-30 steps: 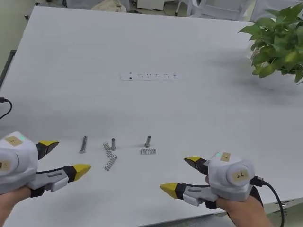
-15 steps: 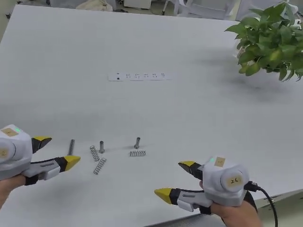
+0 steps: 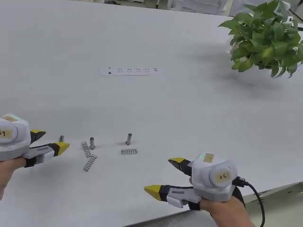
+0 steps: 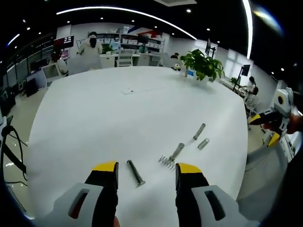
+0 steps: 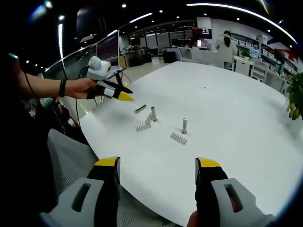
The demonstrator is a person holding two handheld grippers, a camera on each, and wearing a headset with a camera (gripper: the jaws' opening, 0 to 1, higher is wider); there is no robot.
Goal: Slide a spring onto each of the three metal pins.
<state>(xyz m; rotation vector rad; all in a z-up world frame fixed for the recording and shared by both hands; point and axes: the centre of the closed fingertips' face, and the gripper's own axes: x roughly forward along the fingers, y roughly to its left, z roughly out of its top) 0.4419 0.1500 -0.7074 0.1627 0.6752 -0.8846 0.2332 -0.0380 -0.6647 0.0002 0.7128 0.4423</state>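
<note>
Three pins [image 3: 128, 138], three springs [image 3: 129, 151]

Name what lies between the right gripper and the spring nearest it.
Nothing: in the head view, bare table separates the right gripper from the spring.

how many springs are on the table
3: upper left spring and lower left spring beside the middle pin; right spring in front of the right pin.

On right gripper [image 3: 164, 176], sticker [image 3: 222, 176] "26"
</note>
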